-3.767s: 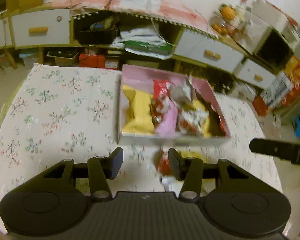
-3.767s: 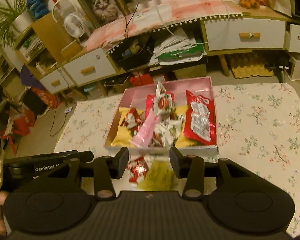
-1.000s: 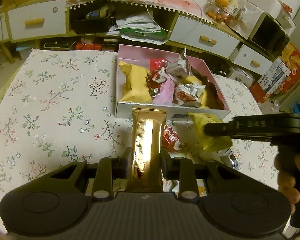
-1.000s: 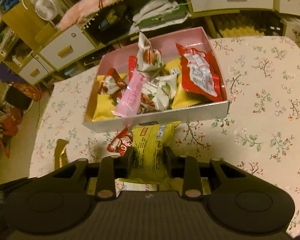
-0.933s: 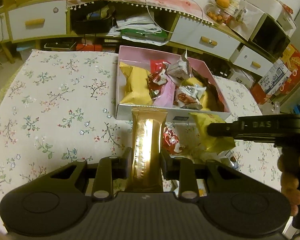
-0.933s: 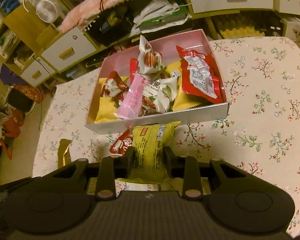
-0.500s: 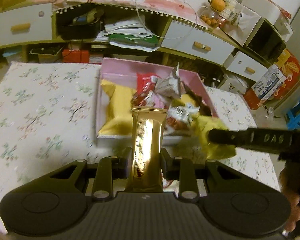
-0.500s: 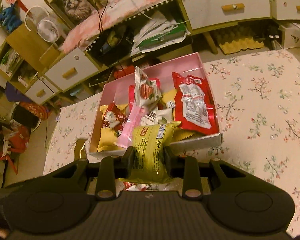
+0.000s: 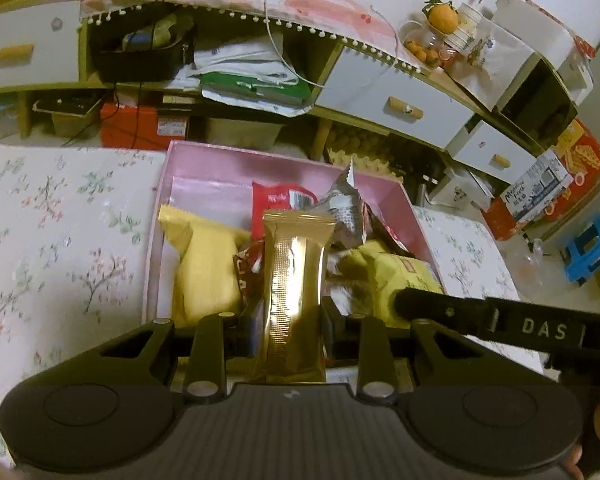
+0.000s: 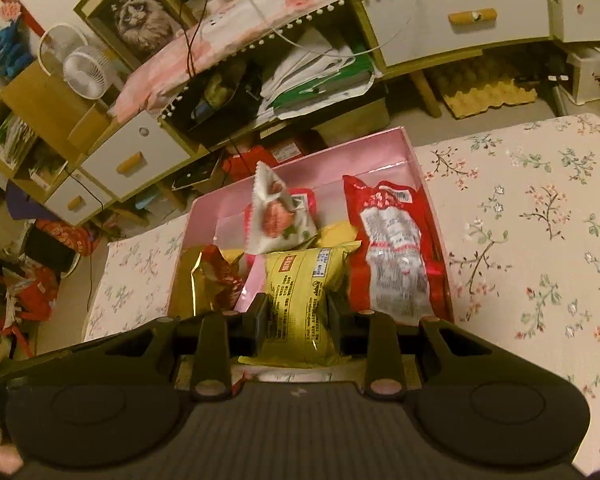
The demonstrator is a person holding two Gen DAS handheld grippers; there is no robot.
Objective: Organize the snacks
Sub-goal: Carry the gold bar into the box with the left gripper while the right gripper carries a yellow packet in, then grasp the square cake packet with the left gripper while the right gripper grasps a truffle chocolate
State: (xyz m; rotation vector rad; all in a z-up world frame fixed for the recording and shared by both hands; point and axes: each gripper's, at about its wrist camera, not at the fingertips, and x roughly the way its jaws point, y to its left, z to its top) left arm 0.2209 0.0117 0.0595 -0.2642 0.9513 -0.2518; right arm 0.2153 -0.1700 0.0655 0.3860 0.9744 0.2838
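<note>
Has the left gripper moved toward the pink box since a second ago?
Yes. The left gripper, shut on the gold bar, has advanced over the pink box.

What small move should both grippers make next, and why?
Probably lower a little and open. The left gripper is shut on the gold packet, the right gripper on the yellow packet, and both packets look poised over the pink box.

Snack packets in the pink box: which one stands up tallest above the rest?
The white packet with the red picture: it stands on end near the box's far wall, while the others lie flatter.
</note>
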